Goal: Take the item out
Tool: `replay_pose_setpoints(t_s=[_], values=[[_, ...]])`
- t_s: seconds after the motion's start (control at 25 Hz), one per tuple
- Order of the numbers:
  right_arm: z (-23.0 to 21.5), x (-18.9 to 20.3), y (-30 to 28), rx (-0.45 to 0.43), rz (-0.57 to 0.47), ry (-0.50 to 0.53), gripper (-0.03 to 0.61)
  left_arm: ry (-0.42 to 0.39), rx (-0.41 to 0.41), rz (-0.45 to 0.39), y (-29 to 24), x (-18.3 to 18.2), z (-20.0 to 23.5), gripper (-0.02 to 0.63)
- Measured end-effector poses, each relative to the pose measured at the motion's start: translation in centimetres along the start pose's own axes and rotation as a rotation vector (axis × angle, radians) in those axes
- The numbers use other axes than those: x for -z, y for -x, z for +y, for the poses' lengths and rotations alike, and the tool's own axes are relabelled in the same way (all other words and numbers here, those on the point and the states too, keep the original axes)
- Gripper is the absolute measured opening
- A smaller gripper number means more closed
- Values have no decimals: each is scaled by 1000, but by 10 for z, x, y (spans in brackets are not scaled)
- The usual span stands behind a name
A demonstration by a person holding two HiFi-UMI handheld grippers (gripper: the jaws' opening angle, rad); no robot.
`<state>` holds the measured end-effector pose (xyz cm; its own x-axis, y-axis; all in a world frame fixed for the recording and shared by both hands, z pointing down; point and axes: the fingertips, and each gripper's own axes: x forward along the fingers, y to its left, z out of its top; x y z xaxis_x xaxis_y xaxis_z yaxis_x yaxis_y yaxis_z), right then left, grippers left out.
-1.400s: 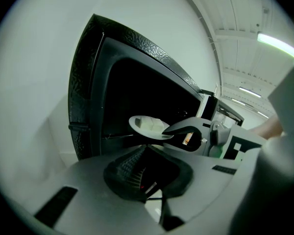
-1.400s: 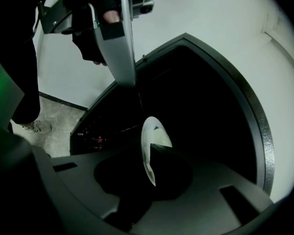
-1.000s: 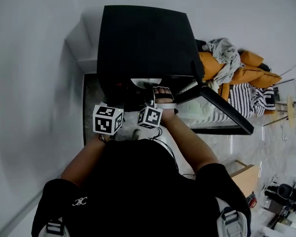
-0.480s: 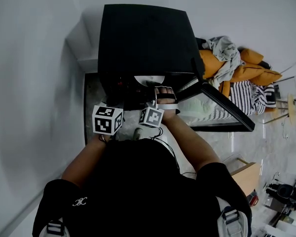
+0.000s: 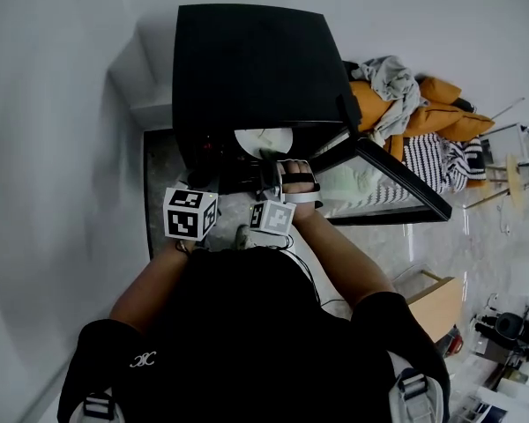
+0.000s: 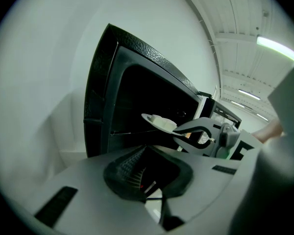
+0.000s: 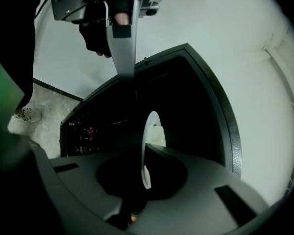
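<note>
Currently plate (image 7: 149, 124) rim pinched in right gripper (image 7: 143, 158), at microwave (image 5: 247, 69) mouth.

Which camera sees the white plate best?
The left gripper view. There the white plate shows from the side, with a pale lump on it and the right gripper clamped on its rim. The right gripper view sees it only edge-on between the jaws. The head view shows part of it, small.
</note>
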<state>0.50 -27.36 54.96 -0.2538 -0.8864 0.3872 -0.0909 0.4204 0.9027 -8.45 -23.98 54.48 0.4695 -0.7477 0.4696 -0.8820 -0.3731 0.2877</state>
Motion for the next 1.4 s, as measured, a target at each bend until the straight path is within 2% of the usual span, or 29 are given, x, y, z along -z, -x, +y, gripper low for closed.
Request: replay_pose_setpoints(t_s=[0.24,0.6,0.84,1.12,1.4], values=[[-2,-14,16,3,10,-14,20,6,37,1,4,1,3,9],[1,-29,43,7,42,-41,20,-63,92,-11,9,2,7,8],[7,-29,59,4,51,9,20,-56,95,-18,8,4,13,8],[7,-23,73,-3,5,71,20,-60,78,-28,8,2,1,8],[8,-18,92,-16,-95,98,20,-57,35,-44,9,3,-19,8]])
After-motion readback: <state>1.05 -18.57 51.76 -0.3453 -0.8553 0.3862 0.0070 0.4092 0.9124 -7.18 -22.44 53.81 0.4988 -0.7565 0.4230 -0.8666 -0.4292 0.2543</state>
